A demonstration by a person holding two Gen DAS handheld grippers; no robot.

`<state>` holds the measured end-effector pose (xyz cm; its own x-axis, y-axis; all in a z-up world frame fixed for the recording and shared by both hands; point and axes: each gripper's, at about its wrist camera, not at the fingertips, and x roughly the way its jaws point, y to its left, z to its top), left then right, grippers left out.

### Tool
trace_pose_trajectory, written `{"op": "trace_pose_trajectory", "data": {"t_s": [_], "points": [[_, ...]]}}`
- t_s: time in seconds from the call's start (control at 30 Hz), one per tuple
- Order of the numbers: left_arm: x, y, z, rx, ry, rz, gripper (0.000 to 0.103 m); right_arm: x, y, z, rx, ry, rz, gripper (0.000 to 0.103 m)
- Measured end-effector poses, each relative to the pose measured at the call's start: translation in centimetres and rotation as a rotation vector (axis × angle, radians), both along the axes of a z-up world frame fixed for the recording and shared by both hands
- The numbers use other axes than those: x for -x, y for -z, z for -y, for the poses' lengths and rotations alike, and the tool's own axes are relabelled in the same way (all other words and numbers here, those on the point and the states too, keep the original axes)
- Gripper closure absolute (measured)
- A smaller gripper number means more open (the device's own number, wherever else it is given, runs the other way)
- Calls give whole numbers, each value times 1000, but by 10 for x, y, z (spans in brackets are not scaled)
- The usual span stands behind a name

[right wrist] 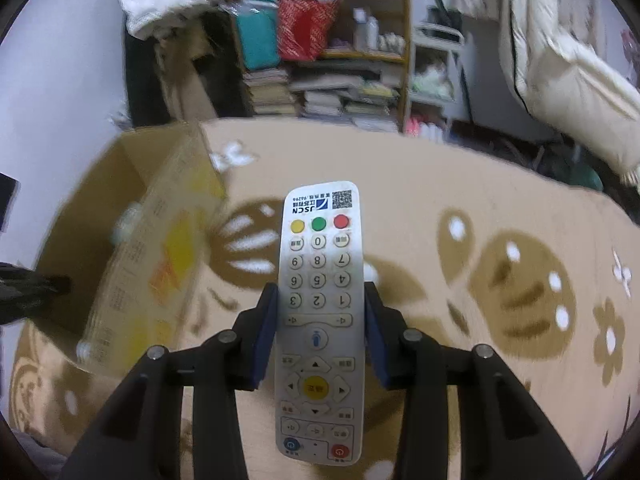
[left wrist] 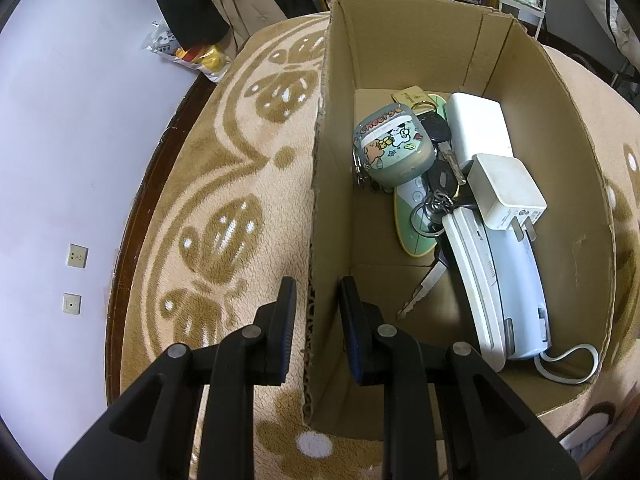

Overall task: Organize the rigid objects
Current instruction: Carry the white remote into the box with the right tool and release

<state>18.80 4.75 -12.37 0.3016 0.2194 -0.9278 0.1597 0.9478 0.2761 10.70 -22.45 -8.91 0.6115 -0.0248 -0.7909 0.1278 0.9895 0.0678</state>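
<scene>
An open cardboard box (left wrist: 560,168) stands on a beige patterned rug. My left gripper (left wrist: 318,294) is shut on the box's near left wall, one finger inside and one outside. In the box lie a cartoon-printed case (left wrist: 394,148), a white charger (left wrist: 506,190), a white block (left wrist: 478,124), keys (left wrist: 436,200), a green remote (left wrist: 412,220) and a white-blue corded handset (left wrist: 504,280). My right gripper (right wrist: 320,292) is shut on a white remote control (right wrist: 318,240), held above the rug with its buttons facing up. The box (right wrist: 132,248) shows blurred to the left of it.
The rug (left wrist: 224,200) covers a raised surface beside a pale wall (left wrist: 60,140). Bookshelves with stacked books (right wrist: 328,92) stand beyond it. White bedding (right wrist: 580,60) hangs at the right. A printed plastic bag (left wrist: 192,54) lies by the wall.
</scene>
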Motion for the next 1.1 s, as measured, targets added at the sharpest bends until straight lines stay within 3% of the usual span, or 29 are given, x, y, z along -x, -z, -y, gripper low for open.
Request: {"op": "trace_pose_trajectory", "data": {"t_s": [0.17, 0.5, 0.7, 1.1], "points": [[0, 0, 0, 1, -1, -1, 81, -15, -24, -28, -59, -67, 48, 60], [1, 0, 0, -3, 4, 0, 81, -43, -49, -91, -73, -226, 99, 60], [0, 0, -1, 3, 2, -1, 81, -55, -39, -110, -92, -272, 63, 60], [-1, 0, -2, 5, 3, -1, 81, -79, -14, -104, -211, -268, 5, 60]]}}
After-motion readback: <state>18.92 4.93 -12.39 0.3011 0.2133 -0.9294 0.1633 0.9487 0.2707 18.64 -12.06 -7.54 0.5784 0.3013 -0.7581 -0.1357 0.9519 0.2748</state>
